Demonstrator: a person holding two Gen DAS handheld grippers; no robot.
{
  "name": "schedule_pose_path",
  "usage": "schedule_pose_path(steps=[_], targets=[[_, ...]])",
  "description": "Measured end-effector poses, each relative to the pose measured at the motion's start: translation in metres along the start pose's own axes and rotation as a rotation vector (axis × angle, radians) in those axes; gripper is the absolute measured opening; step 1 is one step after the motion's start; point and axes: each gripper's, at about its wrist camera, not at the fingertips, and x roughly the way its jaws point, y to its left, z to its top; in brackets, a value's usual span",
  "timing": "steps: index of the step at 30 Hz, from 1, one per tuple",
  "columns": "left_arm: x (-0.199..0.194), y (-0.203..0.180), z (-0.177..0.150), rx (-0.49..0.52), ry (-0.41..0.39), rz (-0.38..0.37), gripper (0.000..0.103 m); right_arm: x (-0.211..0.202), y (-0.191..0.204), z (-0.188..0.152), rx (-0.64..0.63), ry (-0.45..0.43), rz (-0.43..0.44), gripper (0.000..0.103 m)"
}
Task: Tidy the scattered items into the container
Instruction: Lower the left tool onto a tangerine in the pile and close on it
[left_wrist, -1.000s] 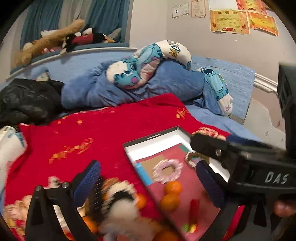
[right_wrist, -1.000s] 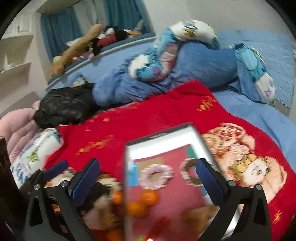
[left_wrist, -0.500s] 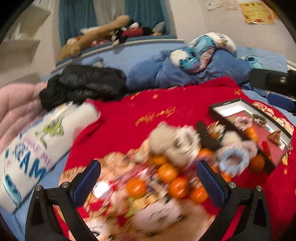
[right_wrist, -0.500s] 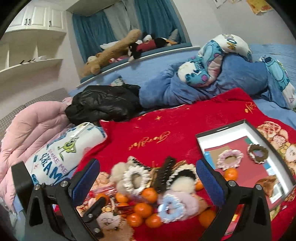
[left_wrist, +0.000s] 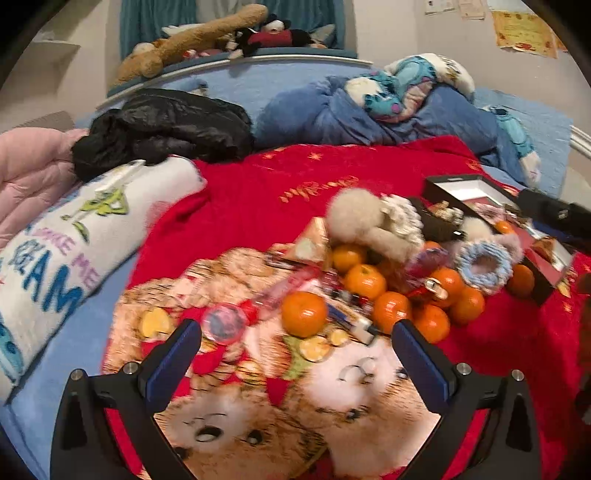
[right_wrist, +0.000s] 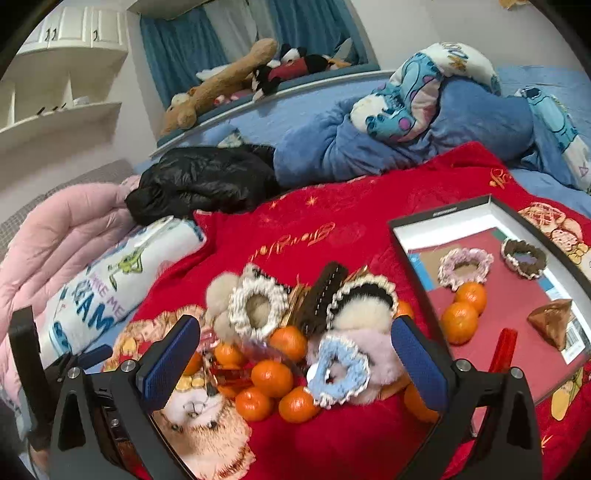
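Observation:
A pile of several tangerines (left_wrist: 304, 313) (right_wrist: 272, 377), fluffy scrunchies (right_wrist: 339, 372) (left_wrist: 484, 261), hair clips and small wrapped items lies on a red blanket (left_wrist: 258, 195) (right_wrist: 354, 199). To its right sits a shallow black box (right_wrist: 443, 214) (left_wrist: 456, 181) that holds two scrunchies, two tangerines, a brown triangular packet and a red stick. My left gripper (left_wrist: 295, 350) hangs open just short of the pile with nothing between its fingers. My right gripper (right_wrist: 295, 350) is open above the pile's near side, also holding nothing. The left gripper's body (right_wrist: 66, 369) shows at the lower left of the right wrist view.
A white printed pillow (left_wrist: 55, 251) and a pink quilt (right_wrist: 55, 229) lie to the left. Behind the blanket lie a black jacket (left_wrist: 166, 129) and a blue duvet with a cartoon cushion (right_wrist: 424, 96). Plush toys (left_wrist: 207, 37) line the headboard ledge.
Both grippers have swung left, away from the black box and toward the pile of loose items. The box has slid from the view centre to the right. Both grippers stay open.

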Motion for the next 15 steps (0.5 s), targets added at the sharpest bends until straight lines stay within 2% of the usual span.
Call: schedule_pose_path(steps=[5,10,15], targets=[[0.012,-0.01,-0.001,0.006,0.02,-0.023,0.103,0.008,-0.007,-0.005,0.012,0.013,0.009,0.103],[0.025,-0.007,0.003,-0.022,0.04,-0.004,0.103,0.011,-0.005,-0.007,-0.013,0.023,0.019,0.103],[0.048,0.0,0.002,-0.057,0.105,-0.009,0.103,0.013,-0.007,-0.008,-0.002,0.034,0.0,0.103]])
